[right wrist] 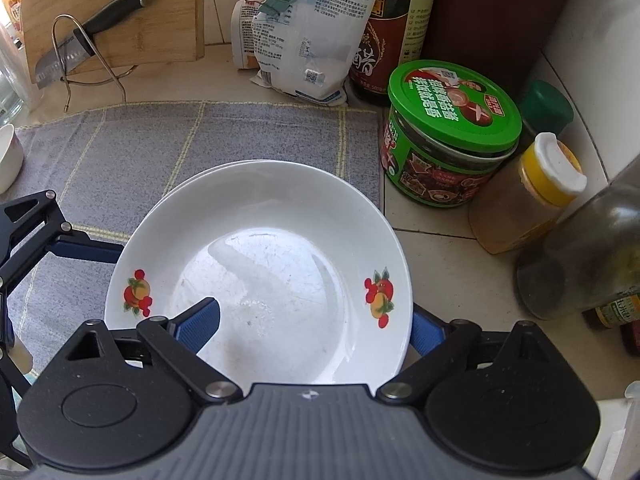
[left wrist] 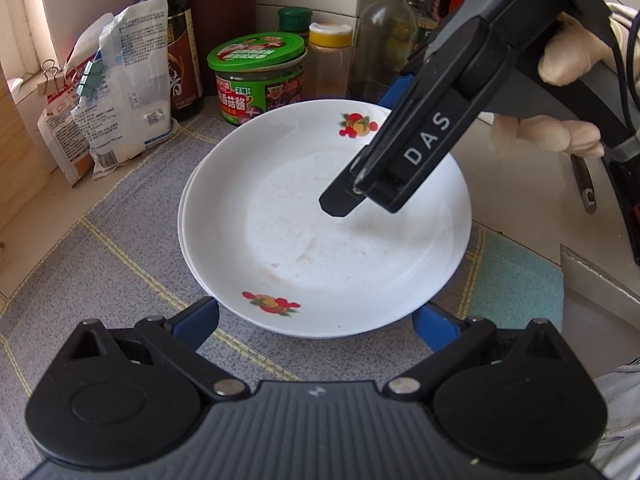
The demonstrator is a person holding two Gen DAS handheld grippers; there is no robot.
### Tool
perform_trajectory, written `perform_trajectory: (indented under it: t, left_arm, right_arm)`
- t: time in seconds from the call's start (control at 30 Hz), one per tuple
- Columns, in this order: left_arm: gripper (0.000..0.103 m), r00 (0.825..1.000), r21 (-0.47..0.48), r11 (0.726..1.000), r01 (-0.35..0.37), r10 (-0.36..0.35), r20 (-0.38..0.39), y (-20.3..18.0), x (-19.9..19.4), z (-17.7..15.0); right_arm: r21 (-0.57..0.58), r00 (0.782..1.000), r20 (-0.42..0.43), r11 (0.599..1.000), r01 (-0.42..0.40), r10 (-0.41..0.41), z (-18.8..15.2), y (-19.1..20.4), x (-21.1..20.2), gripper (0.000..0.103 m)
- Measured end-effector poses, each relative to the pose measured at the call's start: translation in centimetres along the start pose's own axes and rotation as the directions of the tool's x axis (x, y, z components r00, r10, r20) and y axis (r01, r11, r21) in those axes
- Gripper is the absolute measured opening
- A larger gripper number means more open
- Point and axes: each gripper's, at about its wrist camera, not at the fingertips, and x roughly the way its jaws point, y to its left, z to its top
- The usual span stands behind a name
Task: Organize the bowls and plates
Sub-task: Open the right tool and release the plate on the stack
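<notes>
Reading the counter from left to right: at 9 o'clock in the right wrist view a white bowl (right wrist: 7, 158) sits at the edge of the grey cloth mat (right wrist: 200, 140), well apart from the plates, so it looks not yet sorted. Centre: a white plate (right wrist: 260, 264) with fruit decals rests on another plate, whose rim (right wrist: 188, 184) shows just beneath at 11 o'clock; two plates stacked, that part judged done. The left gripper (left wrist: 316, 320) hovers at the stack's 6 o'clock in its own view, jaws spread wide, one blue finger either side of the near rim, pads not pressing. The right gripper (right wrist: 312, 324) also stands wide open, its left finger (right wrist: 200, 322) over the plate's well, the right one outside the rim at 4 o'clock; nothing is held. In the left wrist view it comes in from 1 o'clock over the plate. Right of the stack at 2 o'clock: green-lidded jar (right wrist: 452, 132), yellow-capped spice bottle (right wrist: 532, 192), not task items. Judgement: plates gathered; bowl remains to be placed. Whether other dishes exist cannot be told.
</notes>
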Motion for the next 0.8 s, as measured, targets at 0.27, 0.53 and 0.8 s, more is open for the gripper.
perform_trajectory:
  t: [0.27,0.53,0.8]
  left_arm:
    - [0.102,1.0,0.003,1.0,0.001,-0.001,-0.003,0.1,0.0,0.1]
    - [0.102,0.999,-0.023,0.999,0.025,-0.025,0.03,0.2,-0.4,-0.2]
    - [0.102,0.993,-0.083,0.997,0.005,0.005,0.119,0.7,-2.0,-0.1]
  right_arm:
    - [-0.013,1.0,-0.007,0.999,0.029,-0.029,0.1,0.3,0.2,0.099]
    - [-0.016,1.0,0.012,1.0,0.022,-0.022,0.0,0.1,-0.2,0.099]
    - [0.011,0.994,0.111,1.0,-0.01,0.008,-0.2,0.3,-2.4,0.103]
